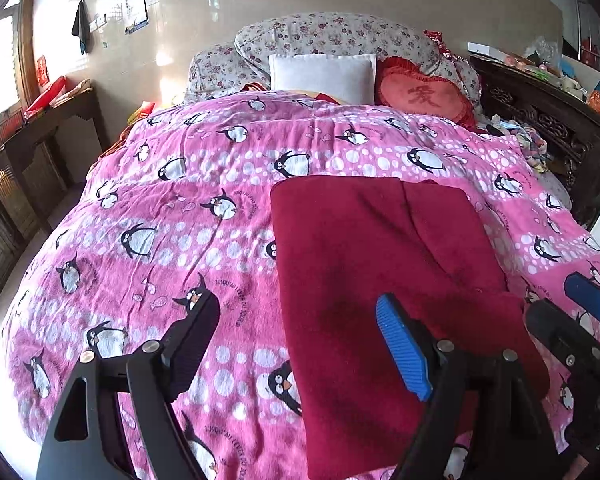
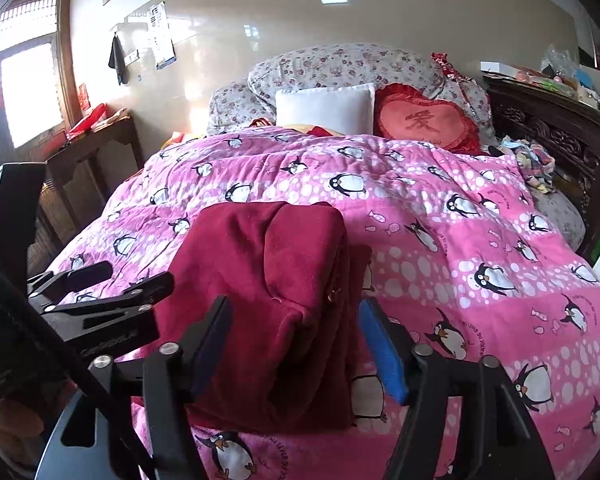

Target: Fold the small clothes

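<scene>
Red garment (image 1: 364,264) lies partly folded on the quilt (image 1: 160,216), long axis running from the near edge toward the pillows. Right gripper (image 2: 296,344) is nearer: jaws wide open, straddling the garment's near end, gripping nothing as far as I can tell. Left gripper (image 1: 300,340) is also wide open and empty, over the garment's left edge, so the cloth lies to its right.
</scene>
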Demonstrator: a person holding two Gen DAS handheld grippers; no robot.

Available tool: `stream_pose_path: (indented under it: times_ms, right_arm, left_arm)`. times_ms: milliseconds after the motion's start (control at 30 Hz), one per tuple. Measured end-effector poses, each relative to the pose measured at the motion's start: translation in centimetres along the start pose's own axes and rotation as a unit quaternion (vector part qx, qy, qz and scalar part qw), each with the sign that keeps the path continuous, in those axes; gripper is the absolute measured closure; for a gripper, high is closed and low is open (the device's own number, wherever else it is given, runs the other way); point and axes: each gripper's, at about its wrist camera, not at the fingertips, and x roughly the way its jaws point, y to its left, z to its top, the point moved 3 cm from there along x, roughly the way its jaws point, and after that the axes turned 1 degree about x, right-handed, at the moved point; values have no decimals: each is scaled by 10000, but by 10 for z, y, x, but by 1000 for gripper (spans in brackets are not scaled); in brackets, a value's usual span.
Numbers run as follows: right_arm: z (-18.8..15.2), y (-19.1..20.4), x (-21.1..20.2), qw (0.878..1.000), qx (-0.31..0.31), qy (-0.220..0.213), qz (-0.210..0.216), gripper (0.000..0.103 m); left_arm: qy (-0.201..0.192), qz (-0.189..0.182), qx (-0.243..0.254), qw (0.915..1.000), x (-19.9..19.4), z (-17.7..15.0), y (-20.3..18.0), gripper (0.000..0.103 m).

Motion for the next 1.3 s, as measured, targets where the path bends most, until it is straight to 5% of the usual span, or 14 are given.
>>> stream_pose_path:
  times_ms: [433, 1300]
  right_arm:
    - [2, 4, 3, 9999, 74, -34, -109, 16]
    - [0, 8, 13, 9997, 109, 57, -222, 12]
  left_arm:
    - [-56, 47, -152, 9999, -11, -7, 10, 23]
    - [-118, 187, -202, 9996, -12, -11, 15, 23]
